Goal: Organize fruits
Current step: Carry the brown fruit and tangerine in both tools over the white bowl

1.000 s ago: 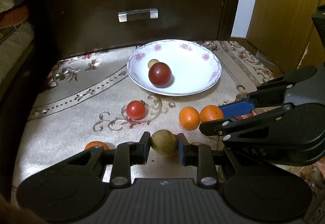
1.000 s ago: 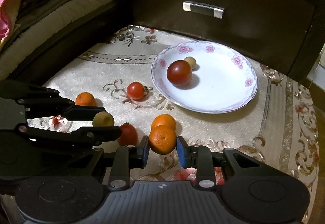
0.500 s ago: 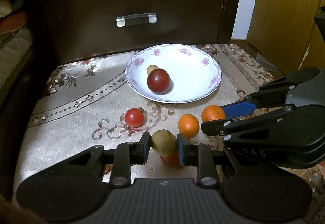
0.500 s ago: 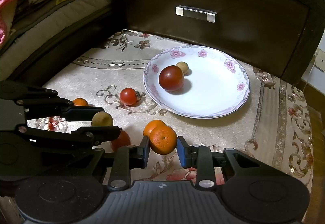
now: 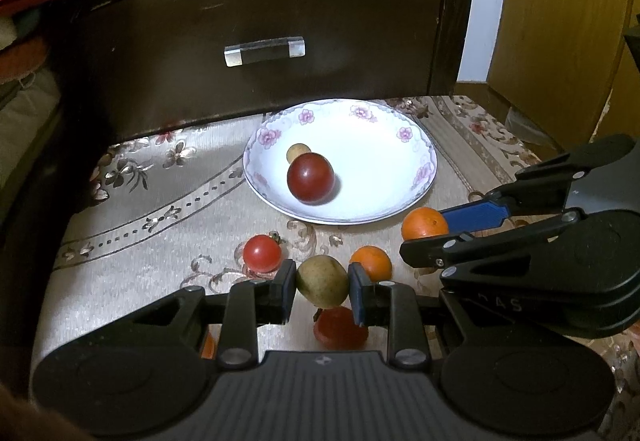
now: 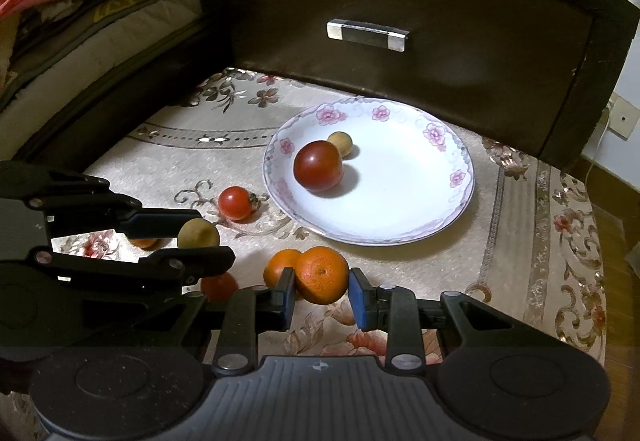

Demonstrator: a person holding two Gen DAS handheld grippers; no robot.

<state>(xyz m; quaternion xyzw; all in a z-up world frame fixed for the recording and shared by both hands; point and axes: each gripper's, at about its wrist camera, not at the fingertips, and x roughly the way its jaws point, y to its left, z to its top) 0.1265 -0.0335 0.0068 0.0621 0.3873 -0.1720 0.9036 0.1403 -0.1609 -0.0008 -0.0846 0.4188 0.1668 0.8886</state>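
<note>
Left tongs are clamped on a small round yellow-green fruit, both pads pressed against its sides, the fruit held clear above the floral beige cloth that covers the desk. Right tongs are closed on a round orange mandarin, pads touching either side of it, also lifted off the cloth. A white shallow plate with pink flower rim sits on the cloth just in front of a dark wooden drawer front; inside the plate lie a large dark-red tomato and a small tan round fruit, touching each other. On the cloth near the plate's rim: a small bright-red tomato. A second orange mandarin rests on the cloth just behind the held one. A further red fruit lies under the left tongs, partly hidden. Another orange fruit shows behind the left tongs' fingers, mostly covered.
</note>
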